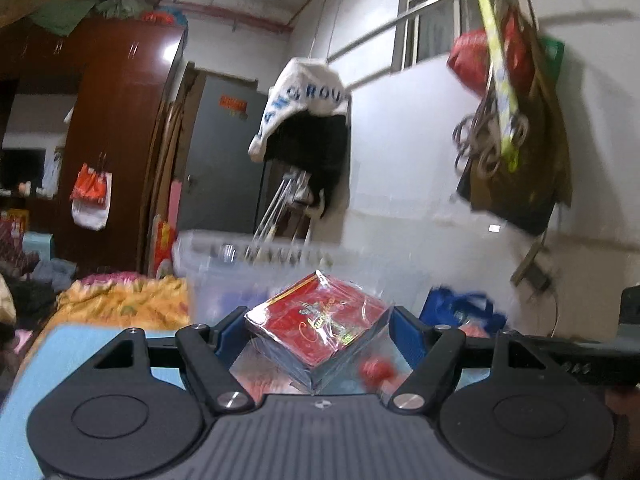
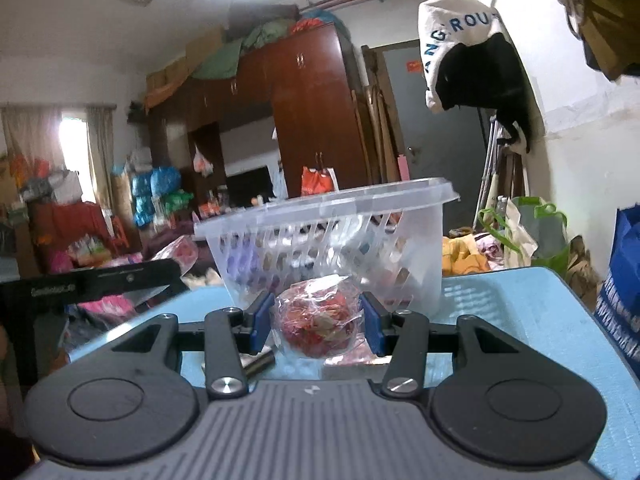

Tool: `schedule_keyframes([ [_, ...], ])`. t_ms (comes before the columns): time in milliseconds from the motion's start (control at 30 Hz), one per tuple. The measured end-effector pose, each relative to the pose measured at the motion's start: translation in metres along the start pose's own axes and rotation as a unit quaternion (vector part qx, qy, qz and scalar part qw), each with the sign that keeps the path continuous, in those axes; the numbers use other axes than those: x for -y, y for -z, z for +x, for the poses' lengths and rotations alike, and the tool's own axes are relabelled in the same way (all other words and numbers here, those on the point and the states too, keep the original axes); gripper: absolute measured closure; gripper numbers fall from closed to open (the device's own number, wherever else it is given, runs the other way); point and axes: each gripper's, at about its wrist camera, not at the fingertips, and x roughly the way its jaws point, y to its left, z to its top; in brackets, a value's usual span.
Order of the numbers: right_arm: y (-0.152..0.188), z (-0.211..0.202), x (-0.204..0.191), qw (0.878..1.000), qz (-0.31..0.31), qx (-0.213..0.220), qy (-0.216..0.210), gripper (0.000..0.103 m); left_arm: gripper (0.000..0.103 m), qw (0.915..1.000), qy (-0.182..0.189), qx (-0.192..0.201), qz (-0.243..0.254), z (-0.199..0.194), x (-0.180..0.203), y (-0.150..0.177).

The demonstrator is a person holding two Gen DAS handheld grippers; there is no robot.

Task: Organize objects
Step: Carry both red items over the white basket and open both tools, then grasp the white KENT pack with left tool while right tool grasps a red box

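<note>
In the left wrist view, my left gripper (image 1: 318, 330) is shut on a red box wrapped in clear film (image 1: 320, 330), held tilted above the blue table (image 1: 60, 360). The clear plastic basket (image 1: 224, 276) stands just beyond it. In the right wrist view, my right gripper (image 2: 316, 322) is shut on a round red item in crinkled clear wrap (image 2: 316, 322), close to the front of the same slotted basket (image 2: 332, 236). The basket holds several small items seen dimly through its wall.
A small dark cylinder (image 2: 258, 362) and a pinkish packet (image 2: 352, 356) lie on the blue table (image 2: 520, 320) under the right gripper. A blue bag (image 2: 624, 288) stands at the table's right edge. A white and black bag (image 1: 304, 120) hangs from a wall rail.
</note>
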Motion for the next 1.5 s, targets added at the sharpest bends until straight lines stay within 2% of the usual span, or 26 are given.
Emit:
schedule_keyframes([
  [67,-0.022,0.0,-0.007,0.999,-0.032,0.014,0.033,0.053,0.025,0.9999,-0.006,0.01,0.012,0.006,0.009,-0.028],
  [133,-0.051,0.006,-0.012,0.997,-0.052,0.027,0.04,0.053,0.025,0.9999,-0.004,0.006,0.011,0.024,0.013,-0.057],
  [200,-0.081,0.025,-0.014,0.996,-0.07,0.031,0.047,0.053,0.025,0.9994,-0.028,-0.014,0.015,0.055,0.014,-0.085],
  [267,-0.105,0.052,-0.012,0.996,-0.078,0.012,0.049,0.053,0.025,0.9979,-0.046,-0.045,0.006,0.087,0.008,-0.102],
  [367,-0.12,0.092,-0.008,0.992,-0.1,-0.02,0.068,0.053,0.025,0.9941,-0.07,-0.082,-0.014,0.125,-0.004,-0.114],
  [467,-0.121,0.12,0.0,0.991,-0.1,-0.05,0.078,0.053,0.025,0.9924,-0.064,-0.104,-0.02,0.147,-0.012,-0.108],
  [500,-0.118,0.125,0.003,0.99,-0.101,-0.054,0.085,0.049,0.022,0.9915,-0.065,-0.111,-0.018,0.155,-0.014,-0.105],
  [533,-0.117,0.13,0.004,0.988,-0.106,-0.057,0.094,0.036,0.012,0.9905,-0.066,-0.119,-0.019,0.161,-0.017,-0.103],
  [567,-0.115,0.133,0.004,0.986,-0.117,-0.058,0.104,0.026,0.006,0.9888,-0.068,-0.131,-0.023,0.169,-0.019,-0.101],
  [600,-0.113,0.133,0.004,0.984,-0.123,-0.053,0.114,0.011,0.0,0.9869,-0.075,-0.141,-0.026,0.173,-0.022,-0.098],
  [633,-0.111,0.13,0.004,0.984,-0.123,-0.045,0.122,0.005,0.0,0.9865,-0.079,-0.142,-0.02,0.172,-0.022,-0.094],
  [700,-0.11,0.111,0.003,0.987,-0.108,-0.033,0.111,0.0,0.0,0.9889,-0.078,-0.126,0.007,0.159,-0.015,-0.09],
  [800,-0.108,0.07,0.007,0.995,-0.073,0.0,0.072,0.0,0.0,0.9919,-0.068,-0.105,0.018,0.119,-0.005,-0.085],
  [867,-0.1,0.048,0.008,0.997,-0.054,0.001,0.062,0.0,0.0,0.9929,-0.059,-0.103,0.011,0.093,0.001,-0.076],
  [933,-0.084,0.039,0.008,0.996,-0.057,-0.025,0.066,0.0,0.0,0.993,-0.044,-0.108,0.015,0.071,0.004,-0.059],
  [1000,-0.063,0.041,0.006,0.992,-0.07,-0.068,0.08,0.0,0.0,0.9906,-0.054,-0.124,0.018,0.059,0.008,-0.04],
  [1067,-0.039,0.05,0.004,0.986,-0.083,-0.121,0.082,0.0,0.002,0.9868,-0.05,-0.152,0.026,0.058,0.01,-0.019],
  [1133,-0.021,0.061,0.004,0.981,-0.09,-0.154,0.072,0.0,0.012,0.9817,-0.042,-0.183,0.031,0.062,0.011,-0.004],
  [1233,-0.005,0.075,0.007,0.977,-0.068,-0.197,0.047,0.001,0.017,0.9771,-0.044,-0.206,0.028,0.062,0.007,0.013],
  [1267,-0.002,0.08,0.008,0.974,-0.06,-0.214,0.051,0.004,0.017,0.9768,-0.051,-0.207,0.024,0.062,0.004,0.016],
  [1333,0.003,0.087,0.006,0.969,-0.055,-0.234,0.058,0.018,0.018,0.9761,-0.052,-0.21,0.017,0.062,0.0,0.02],
  [1367,0.004,0.089,0.005,0.968,-0.057,-0.238,0.06,0.021,0.018,0.9754,-0.048,-0.215,0.014,0.063,-0.002,0.021],
  [1400,0.004,0.089,0.004,0.967,-0.061,-0.239,0.066,0.03,0.018,0.9745,-0.048,-0.219,0.013,0.064,-0.003,0.021],
  [1433,0.005,0.089,0.001,0.966,-0.068,-0.24,0.075,0.035,0.018,0.9737,-0.048,-0.222,0.014,0.063,-0.003,0.024],
  [1500,0.005,0.085,-0.001,0.966,-0.073,-0.233,0.08,0.035,0.018,0.9722,-0.045,-0.229,0.02,0.065,0.001,0.027],
])
